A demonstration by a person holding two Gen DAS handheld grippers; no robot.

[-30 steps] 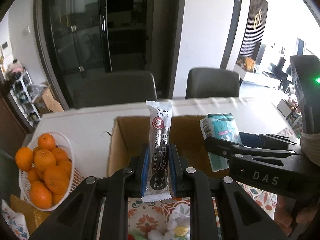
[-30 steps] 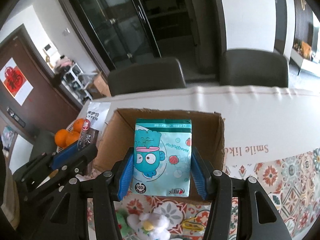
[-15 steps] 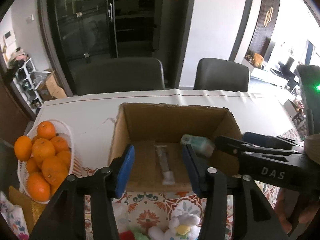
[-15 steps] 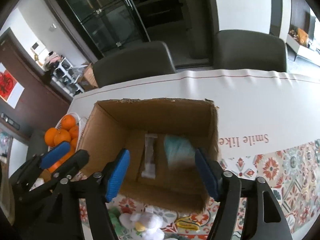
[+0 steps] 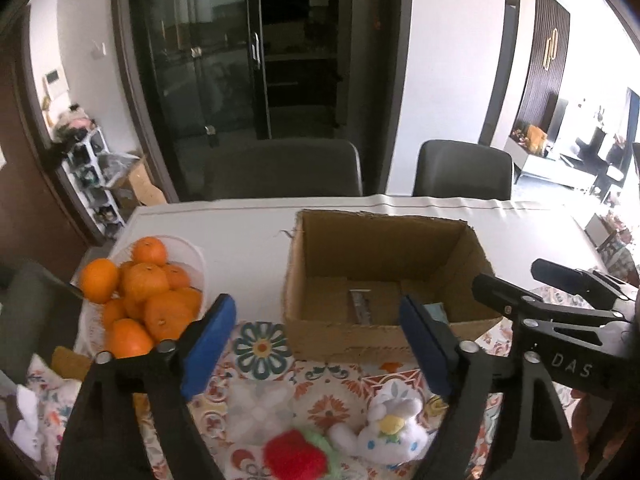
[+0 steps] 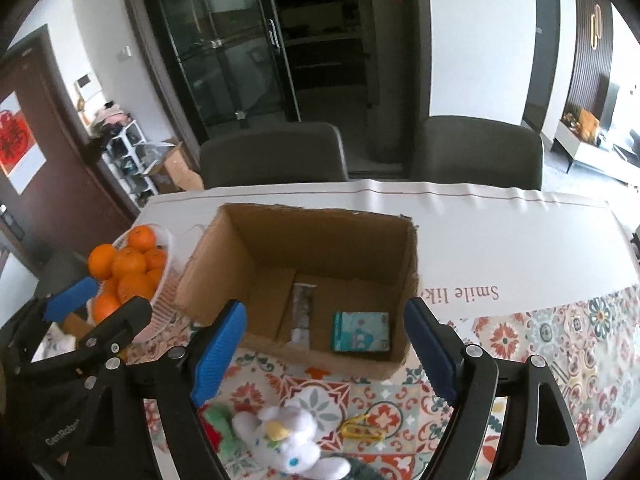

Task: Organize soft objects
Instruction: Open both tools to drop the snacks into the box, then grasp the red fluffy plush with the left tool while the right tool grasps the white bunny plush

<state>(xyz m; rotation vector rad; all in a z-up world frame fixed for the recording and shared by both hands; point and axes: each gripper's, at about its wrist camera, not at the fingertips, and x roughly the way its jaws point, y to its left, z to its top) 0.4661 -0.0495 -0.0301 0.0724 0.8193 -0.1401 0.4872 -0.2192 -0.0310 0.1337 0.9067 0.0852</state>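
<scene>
An open cardboard box stands on the table. On its floor lie a dark snack bar and a teal cartoon packet. My left gripper hovers before the box's near wall, its jaws opening with nothing between them. My right gripper hangs over the box's near edge, jaws opening too, nothing between the pads. On the patterned cloth close to me lie a white plush toy and a red and green plush.
A white basket of oranges sits left of the box. A yellow clip lies on the patterned cloth. Two dark chairs stand behind the table, in front of glass doors.
Both grippers opened and dropped their loads: the snack bar and the teal packet now lie in the box. Both grippers drew back toward me and rose slightly, jaws wider than before.
</scene>
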